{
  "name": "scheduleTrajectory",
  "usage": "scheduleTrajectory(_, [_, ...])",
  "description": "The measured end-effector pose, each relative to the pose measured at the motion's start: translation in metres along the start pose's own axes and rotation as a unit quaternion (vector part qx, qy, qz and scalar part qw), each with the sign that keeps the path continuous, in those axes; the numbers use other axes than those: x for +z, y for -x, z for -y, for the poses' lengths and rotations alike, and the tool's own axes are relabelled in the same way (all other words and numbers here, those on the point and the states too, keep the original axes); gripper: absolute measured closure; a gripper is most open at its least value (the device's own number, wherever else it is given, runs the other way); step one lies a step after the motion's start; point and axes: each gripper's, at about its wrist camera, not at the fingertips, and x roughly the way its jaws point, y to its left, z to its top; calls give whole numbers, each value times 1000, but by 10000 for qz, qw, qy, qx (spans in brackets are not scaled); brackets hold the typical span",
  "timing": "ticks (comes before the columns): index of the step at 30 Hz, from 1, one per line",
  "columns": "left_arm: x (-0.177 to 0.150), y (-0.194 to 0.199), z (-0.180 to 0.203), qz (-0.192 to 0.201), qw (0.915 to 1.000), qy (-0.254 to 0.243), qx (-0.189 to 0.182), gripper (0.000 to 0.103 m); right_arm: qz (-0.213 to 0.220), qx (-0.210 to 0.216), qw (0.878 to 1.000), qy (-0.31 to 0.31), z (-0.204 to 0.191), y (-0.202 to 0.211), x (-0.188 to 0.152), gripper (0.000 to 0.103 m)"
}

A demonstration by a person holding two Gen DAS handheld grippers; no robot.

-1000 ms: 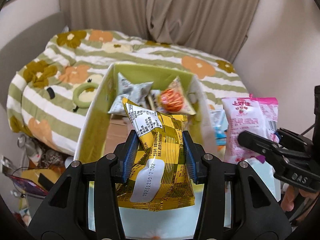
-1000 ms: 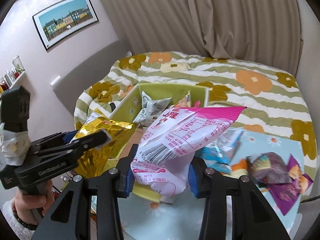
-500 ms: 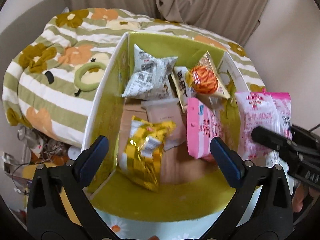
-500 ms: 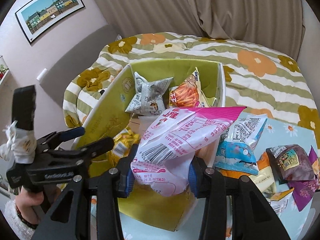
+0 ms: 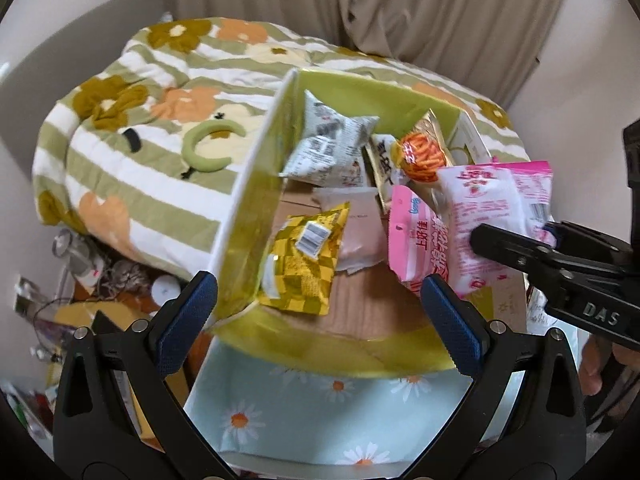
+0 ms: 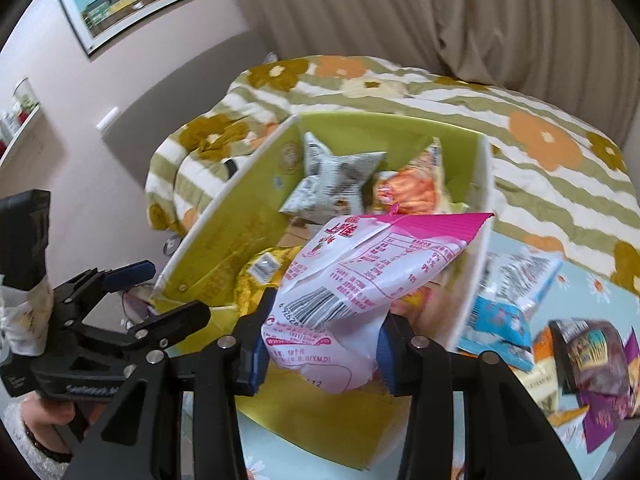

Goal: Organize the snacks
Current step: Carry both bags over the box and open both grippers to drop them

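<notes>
2 grippers: the left gripper gapes wide with nothing in it, above the near edge of the green box; the right gripper pinches 1 pink-and-white snack bag over the box's right wall. Inside lie 1 yellow packet near the left wall, 1 pink packet, then 1 grey packet and 1 orange packet at the far wall.
</notes>
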Motion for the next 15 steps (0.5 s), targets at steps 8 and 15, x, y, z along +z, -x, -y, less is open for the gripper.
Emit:
scheduleTrajectory(8, [-12,12,-9,59,9993,251,255,2,-16,485,9988,67,-14,-19,8,21])
scheduleTrajectory(15, [-26,8,-14,-42,9991,367,186,2,263,321,9991,48,-12,-12,-4,9])
